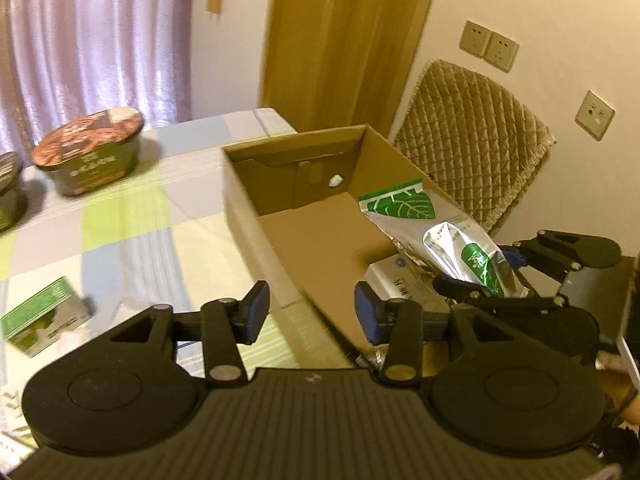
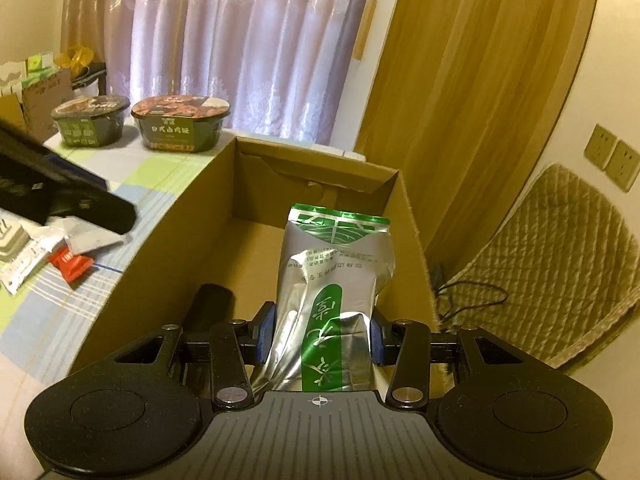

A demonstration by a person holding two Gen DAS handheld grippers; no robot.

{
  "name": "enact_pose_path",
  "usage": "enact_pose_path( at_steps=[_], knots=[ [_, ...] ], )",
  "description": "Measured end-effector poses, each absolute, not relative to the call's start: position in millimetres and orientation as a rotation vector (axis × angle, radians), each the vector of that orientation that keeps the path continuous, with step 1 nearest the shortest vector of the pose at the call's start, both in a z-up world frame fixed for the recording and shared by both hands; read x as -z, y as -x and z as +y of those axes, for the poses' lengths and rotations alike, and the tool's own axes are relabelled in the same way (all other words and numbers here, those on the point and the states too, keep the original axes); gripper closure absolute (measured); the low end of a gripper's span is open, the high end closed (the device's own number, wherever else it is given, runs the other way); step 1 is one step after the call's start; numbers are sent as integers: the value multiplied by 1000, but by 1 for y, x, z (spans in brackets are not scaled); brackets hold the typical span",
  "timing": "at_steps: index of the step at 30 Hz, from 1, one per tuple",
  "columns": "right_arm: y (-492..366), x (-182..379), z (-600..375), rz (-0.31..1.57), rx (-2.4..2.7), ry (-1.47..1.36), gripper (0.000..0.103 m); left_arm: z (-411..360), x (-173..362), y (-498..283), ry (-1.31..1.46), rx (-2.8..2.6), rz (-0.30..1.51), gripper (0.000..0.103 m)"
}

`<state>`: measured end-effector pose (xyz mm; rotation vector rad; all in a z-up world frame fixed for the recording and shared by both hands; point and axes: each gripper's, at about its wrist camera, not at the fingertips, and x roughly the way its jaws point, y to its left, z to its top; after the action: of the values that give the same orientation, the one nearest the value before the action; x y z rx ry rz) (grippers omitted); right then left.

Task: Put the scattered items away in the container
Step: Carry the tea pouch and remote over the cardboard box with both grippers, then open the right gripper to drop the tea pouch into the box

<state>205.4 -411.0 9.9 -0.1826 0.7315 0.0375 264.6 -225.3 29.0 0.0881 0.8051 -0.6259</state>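
An open cardboard box (image 1: 256, 216) (image 2: 208, 200) stands on the checked tablecloth. My right gripper (image 2: 323, 336) (image 1: 484, 272) is shut on a silver and green pouch (image 2: 332, 264) (image 1: 404, 208), which reaches into the box along its right wall. A white carton (image 1: 390, 280) lies inside under the pouch. My left gripper (image 1: 311, 314) is open and holds nothing, hovering over the box's near left wall; it shows as a dark shape (image 2: 80, 200) in the right wrist view. Scattered on the cloth are two noodle bowls (image 2: 180, 122) (image 2: 90, 120), a green box (image 1: 44, 316) and a red sachet (image 2: 70, 264).
White packets (image 2: 24, 264) lie by the red sachet. A padded chair (image 1: 472, 140) stands behind the box on the right, close to the wall with sockets (image 1: 488, 46). Curtains (image 2: 240, 40) hang behind the table, and another cardboard box (image 2: 40, 100) sits far left.
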Motion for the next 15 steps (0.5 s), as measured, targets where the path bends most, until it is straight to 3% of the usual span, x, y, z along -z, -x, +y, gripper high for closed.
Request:
enact_pose_path(
  at_steps=[4,7,15],
  knots=[
    [-215,-4,-404,752,-75,170,55,-205,-27,-256,-92,596,809,57],
    [-215,-2,-397,710,-73,195,16,-191,-22,-251,-90,575,821,52],
    [-197,-14,-395,681,-66,200,15,-152,-15,-231,-100,513,852,46]
  ],
)
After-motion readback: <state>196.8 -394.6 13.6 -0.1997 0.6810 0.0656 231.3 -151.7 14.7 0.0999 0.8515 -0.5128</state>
